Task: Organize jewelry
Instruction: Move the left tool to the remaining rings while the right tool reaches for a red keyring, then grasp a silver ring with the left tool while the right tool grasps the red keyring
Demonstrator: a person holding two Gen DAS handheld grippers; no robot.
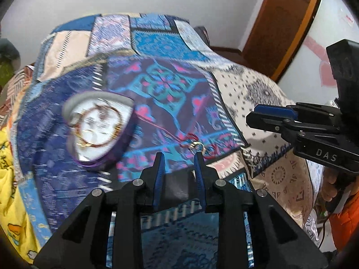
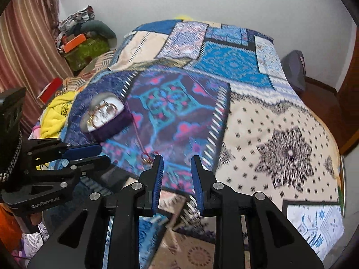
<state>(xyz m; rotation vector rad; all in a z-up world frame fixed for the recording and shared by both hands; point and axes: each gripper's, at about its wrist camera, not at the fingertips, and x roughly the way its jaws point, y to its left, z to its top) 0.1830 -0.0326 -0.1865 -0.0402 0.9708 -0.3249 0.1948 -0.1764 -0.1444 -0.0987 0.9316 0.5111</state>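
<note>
A purple heart-shaped jewelry box [image 1: 98, 127] lies open on the patterned bedspread, with bangles and a necklace inside on a white lining; it also shows in the right wrist view [image 2: 105, 116]. A gold ring on a red cord [image 1: 197, 146] lies on the bedspread just beyond my left gripper's right fingertip; in the right wrist view it lies as a small gold glint [image 2: 147, 160] left of my right gripper. My left gripper [image 1: 178, 157] is open and empty. My right gripper [image 2: 177, 159] is open and empty above the bedspread; it shows in the left wrist view [image 1: 269, 116].
The patchwork bedspread [image 2: 269, 116] covers the whole bed. A yellow blanket [image 1: 9, 157] lies at the left edge. Boxes and clothes [image 2: 83, 44] pile up by the striped curtain. A wooden door frame [image 1: 287, 22] stands at the right.
</note>
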